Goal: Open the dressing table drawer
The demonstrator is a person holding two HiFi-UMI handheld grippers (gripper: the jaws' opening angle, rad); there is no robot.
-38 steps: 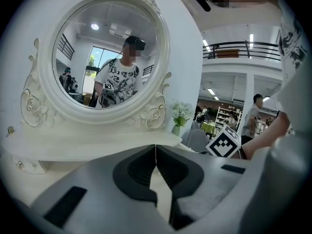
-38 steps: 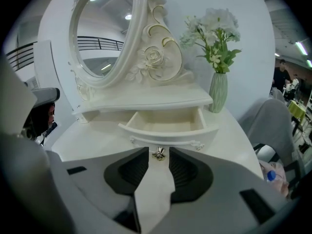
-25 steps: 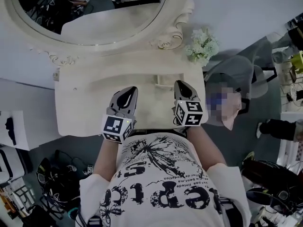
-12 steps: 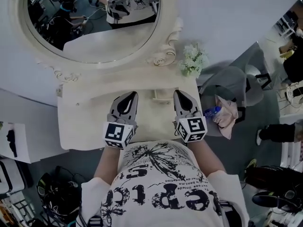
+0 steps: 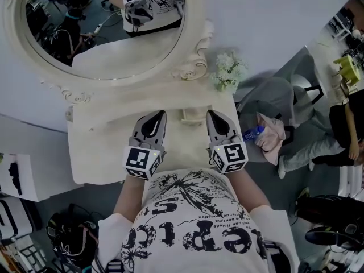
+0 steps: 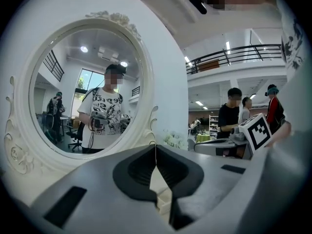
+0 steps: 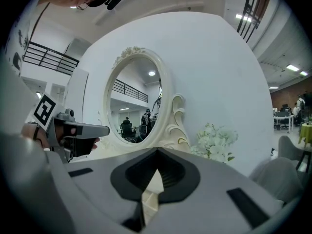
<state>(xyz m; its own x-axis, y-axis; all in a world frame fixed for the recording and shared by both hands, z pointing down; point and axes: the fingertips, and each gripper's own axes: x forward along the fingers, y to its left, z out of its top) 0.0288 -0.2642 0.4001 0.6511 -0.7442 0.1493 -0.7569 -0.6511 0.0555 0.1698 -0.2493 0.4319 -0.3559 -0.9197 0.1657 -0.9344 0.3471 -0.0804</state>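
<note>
The cream dressing table (image 5: 91,152) stands against the wall under its oval mirror (image 5: 102,33). No drawer front shows in any view; the table's front edge is under my body. My left gripper (image 5: 156,115) hovers over the tabletop left of centre, jaws shut and empty, and its tips (image 6: 156,147) meet in the left gripper view. My right gripper (image 5: 211,114) hovers beside it, also shut on nothing, tips together (image 7: 157,151). A small cream raised piece (image 5: 190,116) sits on the tabletop between the two. Both grippers point at the mirror (image 6: 87,82).
White artificial flowers (image 5: 227,73) stand at the table's back right corner, also seen as flowers (image 7: 217,140). A grey chair (image 5: 278,104) with a cloth and a bottle (image 5: 250,133) is right of the table. Bags and cables (image 5: 68,238) lie on the floor at the left. A person (image 5: 344,124) stands at the far right.
Both grippers have risen slightly over the tabletop and stay side by side. The head view has tilted, so the mirror now reflects my shirt and grippers.
</note>
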